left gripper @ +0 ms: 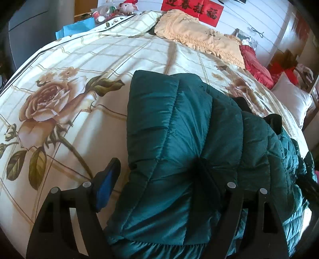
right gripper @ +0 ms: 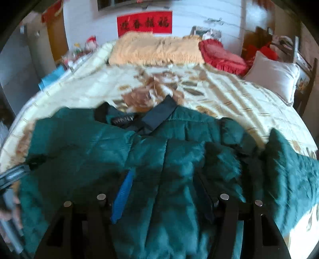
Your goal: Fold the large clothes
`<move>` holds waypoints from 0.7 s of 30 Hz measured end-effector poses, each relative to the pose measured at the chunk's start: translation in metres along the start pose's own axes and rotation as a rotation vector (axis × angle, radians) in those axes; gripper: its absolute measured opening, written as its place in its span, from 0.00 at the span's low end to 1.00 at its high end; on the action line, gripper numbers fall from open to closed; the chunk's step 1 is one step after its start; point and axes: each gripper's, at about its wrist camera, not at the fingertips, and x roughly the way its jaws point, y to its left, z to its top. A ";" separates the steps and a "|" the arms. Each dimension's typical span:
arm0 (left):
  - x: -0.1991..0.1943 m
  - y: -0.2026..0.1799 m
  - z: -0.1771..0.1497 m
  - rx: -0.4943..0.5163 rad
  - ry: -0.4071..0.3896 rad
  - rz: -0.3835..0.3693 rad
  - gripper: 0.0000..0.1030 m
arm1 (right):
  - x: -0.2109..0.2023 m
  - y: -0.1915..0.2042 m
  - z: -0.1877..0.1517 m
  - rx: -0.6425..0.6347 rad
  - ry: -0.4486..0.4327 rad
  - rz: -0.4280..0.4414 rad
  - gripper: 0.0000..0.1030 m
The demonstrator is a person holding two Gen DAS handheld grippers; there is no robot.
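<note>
A dark green quilted puffer jacket (left gripper: 185,139) lies on the floral bedspread (left gripper: 83,65). In the left wrist view a folded sleeve or side panel lies over the body. My left gripper (left gripper: 157,175) is open, its jaws wide apart over the jacket's left edge, with the blue-padded finger (left gripper: 105,185) over the bedspread. In the right wrist view the jacket (right gripper: 159,159) spreads across the bed, its dark collar (right gripper: 157,115) at the far side. My right gripper (right gripper: 165,187) is open, hovering over the jacket's middle, blue pad (right gripper: 121,199) at left. That view is motion-blurred.
A beige fringed pillow (right gripper: 157,49), a red ruffled cushion (right gripper: 221,55) and a white pillow (right gripper: 275,73) lie at the head of the bed. A red banner (right gripper: 144,23) hangs on the wall. Clutter and a plush toy (left gripper: 127,6) stand at the far left.
</note>
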 end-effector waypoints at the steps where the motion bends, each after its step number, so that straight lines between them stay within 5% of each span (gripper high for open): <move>1: -0.001 0.000 -0.001 0.001 -0.002 0.002 0.78 | -0.010 -0.003 -0.006 0.001 -0.007 -0.008 0.59; 5: -0.001 -0.003 -0.003 0.010 -0.015 0.018 0.78 | -0.022 -0.012 -0.025 0.004 0.002 0.010 0.59; 10: -0.001 -0.005 -0.003 0.015 -0.019 0.027 0.80 | 0.010 -0.022 -0.041 0.023 0.074 -0.004 0.52; 16: -0.010 -0.004 -0.003 0.031 -0.023 0.034 0.80 | 0.007 -0.018 -0.042 0.010 0.074 -0.022 0.52; 21: -0.044 -0.001 0.003 0.001 -0.083 -0.040 0.80 | -0.030 -0.030 -0.039 0.051 0.004 0.022 0.52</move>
